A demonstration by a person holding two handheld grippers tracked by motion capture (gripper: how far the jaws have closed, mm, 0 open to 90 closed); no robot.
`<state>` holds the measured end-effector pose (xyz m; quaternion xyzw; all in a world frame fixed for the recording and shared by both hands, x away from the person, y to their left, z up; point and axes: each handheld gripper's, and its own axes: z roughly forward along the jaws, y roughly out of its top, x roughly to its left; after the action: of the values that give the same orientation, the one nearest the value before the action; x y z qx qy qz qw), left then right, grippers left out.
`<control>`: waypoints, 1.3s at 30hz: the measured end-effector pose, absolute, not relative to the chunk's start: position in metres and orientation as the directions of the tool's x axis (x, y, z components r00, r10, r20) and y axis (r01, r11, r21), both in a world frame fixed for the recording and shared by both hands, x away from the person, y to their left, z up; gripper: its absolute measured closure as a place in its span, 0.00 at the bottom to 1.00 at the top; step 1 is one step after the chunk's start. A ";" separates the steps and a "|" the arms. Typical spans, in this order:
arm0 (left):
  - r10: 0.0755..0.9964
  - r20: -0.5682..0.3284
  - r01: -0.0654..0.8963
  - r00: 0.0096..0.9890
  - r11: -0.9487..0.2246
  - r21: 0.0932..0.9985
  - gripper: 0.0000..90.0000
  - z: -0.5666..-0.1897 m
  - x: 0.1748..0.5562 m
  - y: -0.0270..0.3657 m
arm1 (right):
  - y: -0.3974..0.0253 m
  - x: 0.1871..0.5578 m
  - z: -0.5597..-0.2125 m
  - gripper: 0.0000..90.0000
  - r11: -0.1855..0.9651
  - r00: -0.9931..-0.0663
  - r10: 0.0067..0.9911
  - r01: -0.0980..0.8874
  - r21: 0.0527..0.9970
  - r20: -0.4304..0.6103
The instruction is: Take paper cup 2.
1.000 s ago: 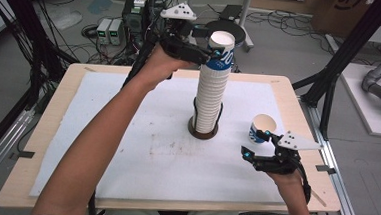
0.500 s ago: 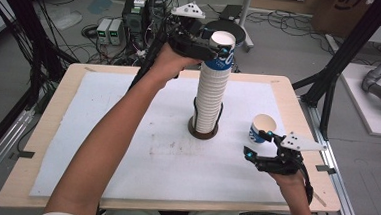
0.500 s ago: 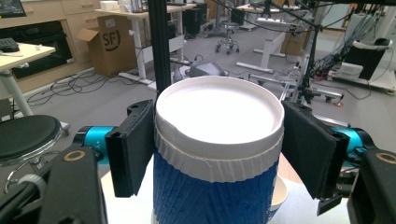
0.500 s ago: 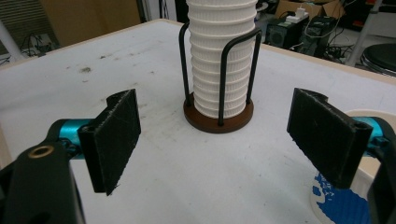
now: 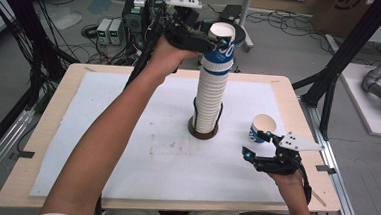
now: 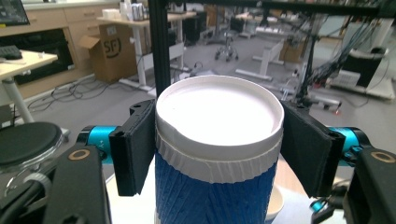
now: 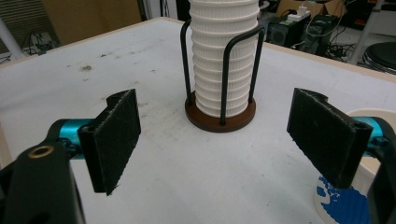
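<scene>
A tall stack of white paper cups (image 5: pixel 210 93) stands in a holder with a brown base (image 5: pixel 202 135) and black wire uprights at the table's middle. My left gripper (image 5: pixel 222 37) is shut on the top cup (image 6: pixel 219 140), blue below a white rim, which sits a little proud of the stack. In the left gripper view both pads press its sides. A single blue-and-white cup (image 5: pixel 262 128) stands upright at the right. My right gripper (image 5: pixel 256 145) is open just in front of it, jaws wide with nothing between them. In the right gripper view (image 7: pixel 215 135) that cup (image 7: pixel 355 205) sits beside the right jaw, the stack (image 7: pixel 224 51) ahead.
A white mat (image 5: pixel 127 133) covers the wooden table (image 5: pixel 51 144). The left forearm (image 5: pixel 112 133) reaches diagonally across the table's left half. Black frame posts (image 5: pixel 330 81) stand at the right edge, electronics and cables (image 5: pixel 134 19) on the floor behind.
The left gripper has raised the top cup slightly, showing more of its blue band. The right gripper has drawn back a little from the single cup, which stays standing.
</scene>
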<state>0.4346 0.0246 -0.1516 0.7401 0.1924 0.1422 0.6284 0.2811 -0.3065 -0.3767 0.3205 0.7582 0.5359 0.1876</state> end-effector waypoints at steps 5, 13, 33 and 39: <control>0.467 -0.039 0.087 0.883 -0.083 0.993 0.34 -0.134 0.429 0.035 | -0.305 0.281 -0.377 0.20 0.222 -0.725 0.686 0.287 0.932 0.060; 0.473 -0.052 0.069 0.880 -0.017 0.997 0.34 -0.118 0.422 0.055 | -0.304 0.280 -0.377 0.20 0.220 -0.727 0.683 0.290 0.931 0.064; 0.474 -0.028 0.028 0.880 0.007 1.000 0.34 -0.122 0.398 0.134 | -0.299 0.281 -0.380 0.20 0.222 -0.732 0.677 0.297 0.929 0.073; 0.465 -0.042 0.044 0.884 0.006 0.999 0.34 -0.142 0.393 0.159 | -0.295 0.282 -0.382 0.20 0.230 -0.735 0.675 0.302 0.925 0.072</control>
<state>0.3932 0.1591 -0.1424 0.6880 0.1850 0.1536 0.6847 0.2823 -0.2945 -0.3822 0.3194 0.7643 0.5321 0.1751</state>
